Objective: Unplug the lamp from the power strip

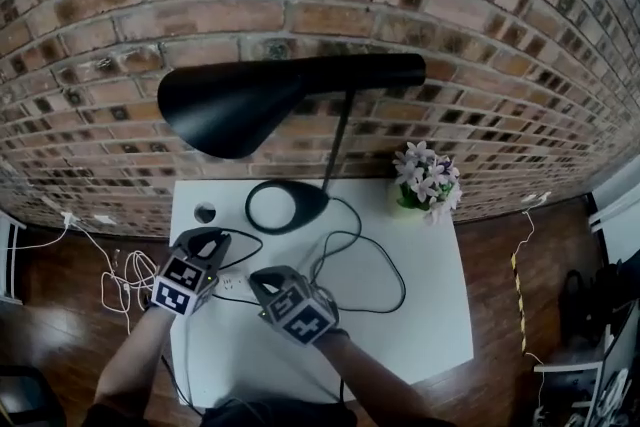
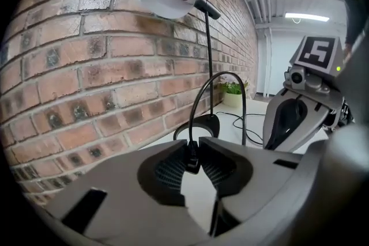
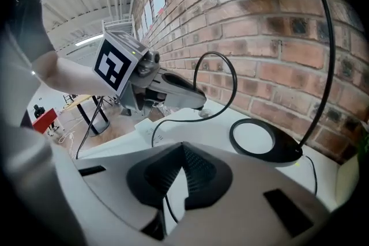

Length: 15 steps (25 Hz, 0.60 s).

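The black lamp has a wide shade (image 1: pixel 240 105) and a ring base (image 1: pixel 285 205) on the white table (image 1: pixel 420 315). Its cord (image 1: pixel 375 265) loops across the table. My left gripper (image 2: pixel 192 154) is shut on the lamp's black plug (image 2: pixel 192 161), and the cord (image 2: pixel 219 80) arcs up from it. In the head view that gripper (image 1: pixel 205 237) is beyond the white power strip (image 1: pixel 233 283), apart from it. My right gripper (image 3: pixel 183 150) is shut with nothing in it, just right of the strip (image 3: pixel 149 131). A thin stretch of cord (image 3: pixel 168 213) runs under its jaws.
A brick wall (image 1: pixel 400 15) backs the table. A potted plant (image 1: pixel 425 180) stands at the table's far right corner. A small dark disc (image 1: pixel 205 212) lies near the far left corner. White cables (image 1: pixel 120 285) lie on the wooden floor to the left.
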Available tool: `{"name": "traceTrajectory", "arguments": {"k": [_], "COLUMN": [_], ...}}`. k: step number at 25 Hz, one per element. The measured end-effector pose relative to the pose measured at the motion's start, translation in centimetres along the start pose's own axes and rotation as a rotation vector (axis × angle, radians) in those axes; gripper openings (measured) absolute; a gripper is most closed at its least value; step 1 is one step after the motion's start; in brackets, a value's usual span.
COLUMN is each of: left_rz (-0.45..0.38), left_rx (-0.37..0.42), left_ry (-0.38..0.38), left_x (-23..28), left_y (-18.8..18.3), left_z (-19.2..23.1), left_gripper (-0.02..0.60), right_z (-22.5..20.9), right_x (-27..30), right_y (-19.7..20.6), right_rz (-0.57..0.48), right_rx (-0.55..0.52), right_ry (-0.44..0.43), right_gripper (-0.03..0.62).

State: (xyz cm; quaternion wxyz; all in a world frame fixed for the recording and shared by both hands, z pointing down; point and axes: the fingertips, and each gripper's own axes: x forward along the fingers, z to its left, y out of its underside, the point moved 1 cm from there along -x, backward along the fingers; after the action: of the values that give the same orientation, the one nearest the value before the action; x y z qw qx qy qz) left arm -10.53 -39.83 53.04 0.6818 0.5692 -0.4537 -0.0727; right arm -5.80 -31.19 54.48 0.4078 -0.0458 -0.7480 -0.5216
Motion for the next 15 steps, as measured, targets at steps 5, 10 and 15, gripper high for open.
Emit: {"name": "traceTrajectory", "arguments": {"k": [5,10,15], "left_rz": [0.015,0.017,-0.009], "left_rx": [-0.041,-0.077,-0.108], "left_ry": [-0.028,-0.075,-0.101], "left_x": [1.1,2.4,4.5], "left_y": [1.4,3.8,4.6], "left_z": [3.4,7.3,9.7], "left_gripper": [0.081,0.081,0.081], "right_z": [-0.4,-0.4,-1.0], "right_x": [2.2,4.5,6.0], "right_y": [-0.5,-1.7,-2.4], "right_rz": [0.025,0.024,0.026], "right_rx": [-0.034,-0.030,-0.021], "right_ry": [-0.035,-0.070,-0.088], "right_gripper": [0.006,0.006,0.006]}}
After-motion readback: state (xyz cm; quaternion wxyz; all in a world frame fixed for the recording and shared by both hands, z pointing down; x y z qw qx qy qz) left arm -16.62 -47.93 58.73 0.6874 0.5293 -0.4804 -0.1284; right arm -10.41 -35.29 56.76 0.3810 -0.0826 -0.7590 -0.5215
